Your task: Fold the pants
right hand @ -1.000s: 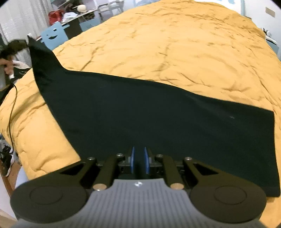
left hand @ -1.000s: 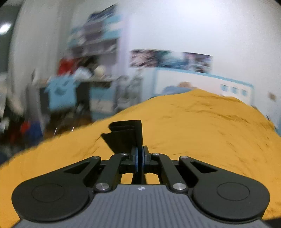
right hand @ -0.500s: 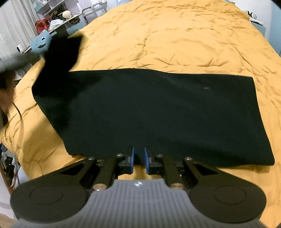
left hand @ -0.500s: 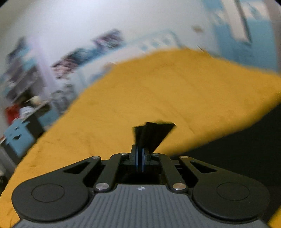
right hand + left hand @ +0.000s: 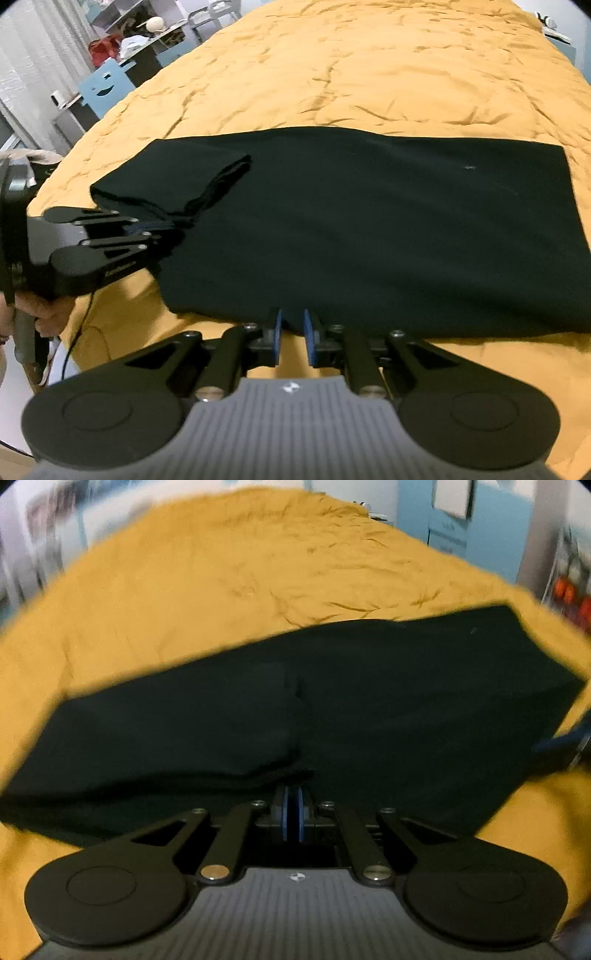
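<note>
I see the black pants (image 5: 369,221) lying flat across the wrinkled orange quilt (image 5: 369,66), one end doubled back over itself. My left gripper (image 5: 162,230) is clamped on that doubled end. My right gripper (image 5: 291,332) is slightly parted at the pants' near edge, gripping nothing. A cluttered desk (image 5: 147,44) and blue chair (image 5: 107,86) stand beyond the quilt.

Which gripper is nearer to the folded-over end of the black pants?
Left. The left gripper grips the folded-over end of the black pants. The right gripper is at the near edge, apart from it.
</note>
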Motion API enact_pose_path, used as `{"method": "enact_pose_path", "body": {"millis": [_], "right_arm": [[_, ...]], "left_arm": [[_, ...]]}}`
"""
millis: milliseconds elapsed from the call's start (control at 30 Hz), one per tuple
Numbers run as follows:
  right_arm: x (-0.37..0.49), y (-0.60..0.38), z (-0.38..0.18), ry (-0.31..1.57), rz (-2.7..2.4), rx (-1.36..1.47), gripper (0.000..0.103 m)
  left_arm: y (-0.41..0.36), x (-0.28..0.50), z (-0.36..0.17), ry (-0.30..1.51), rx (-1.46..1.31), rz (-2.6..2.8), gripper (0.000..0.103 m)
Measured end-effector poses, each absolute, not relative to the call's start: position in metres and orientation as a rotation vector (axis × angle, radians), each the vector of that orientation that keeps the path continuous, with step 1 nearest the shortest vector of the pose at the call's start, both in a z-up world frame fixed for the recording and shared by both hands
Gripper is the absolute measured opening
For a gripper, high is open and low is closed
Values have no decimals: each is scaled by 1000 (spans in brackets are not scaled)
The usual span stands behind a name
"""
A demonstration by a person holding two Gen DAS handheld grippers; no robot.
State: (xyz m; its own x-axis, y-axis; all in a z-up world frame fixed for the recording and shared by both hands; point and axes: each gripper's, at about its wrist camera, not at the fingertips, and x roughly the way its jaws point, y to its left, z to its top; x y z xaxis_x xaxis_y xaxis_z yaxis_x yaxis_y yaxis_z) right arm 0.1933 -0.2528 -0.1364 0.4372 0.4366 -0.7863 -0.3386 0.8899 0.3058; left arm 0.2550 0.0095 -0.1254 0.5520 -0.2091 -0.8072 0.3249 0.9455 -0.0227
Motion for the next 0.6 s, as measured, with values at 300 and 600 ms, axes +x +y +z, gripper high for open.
{"method": "enact_pose_path", "body": {"millis": [300, 600], "right_arm": [[211, -239, -131, 999, 511, 150, 21], [260, -209, -130, 996, 575, 332, 33]], "left_arm": [[36, 250, -114, 979, -237, -422, 16], [71, 269, -95, 862, -293, -262, 18]]}}
